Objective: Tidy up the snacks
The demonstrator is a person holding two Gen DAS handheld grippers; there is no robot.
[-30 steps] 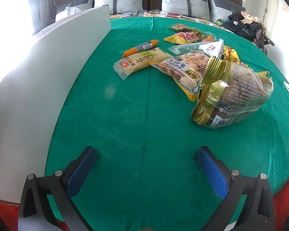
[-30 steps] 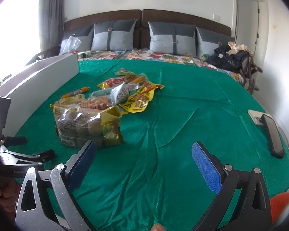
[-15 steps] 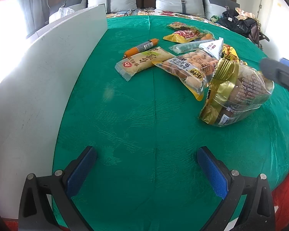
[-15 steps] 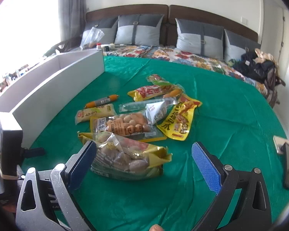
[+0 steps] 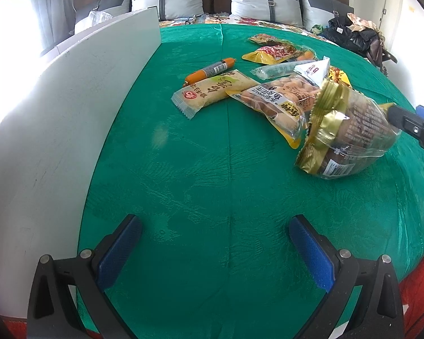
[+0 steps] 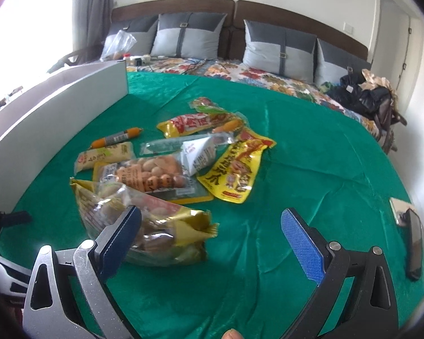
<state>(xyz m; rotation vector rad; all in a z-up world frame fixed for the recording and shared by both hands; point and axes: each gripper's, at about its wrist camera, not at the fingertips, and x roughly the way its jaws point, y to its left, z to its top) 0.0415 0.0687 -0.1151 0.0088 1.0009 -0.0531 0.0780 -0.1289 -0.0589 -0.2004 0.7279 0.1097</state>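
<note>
Your left gripper [image 5: 214,243] hangs over bare green cloth [image 5: 212,175], blue pads spread wide with nothing between them. Your right gripper [image 6: 212,237] is likewise wide apart and empty, poised just behind the gold bag [image 6: 144,226]; its left finger [image 6: 118,234] covers part of that bag, and in the left view the same gripper shows only as a dark tip cut off at the frame's right edge.

The snacks lie in a loose pile mid-cloth, near the white board [image 5: 70,113] that stands on edge along the left. The gold bag is crinkled clear film with gold-foil ends over brown lumps; its print is too small to read. Touching it lies the peanut pouch [image 6: 149,178], clear-fronted with a yellow border, where "PEANUT" is legible in the left view among Chinese characters. Beside that lie a pale flat cracker pack [image 5: 212,90] with a red round logo, an orange sausage stick [image 5: 210,70] bearing a barcode, a white triangular pack [image 6: 198,152], and a yellow pouch [image 6: 237,172] with large Chinese lettering. Farther packets overlap and cannot be told apart.

A dark phone [image 6: 414,245] lies at the cloth's right edge, partly cut off.
</note>
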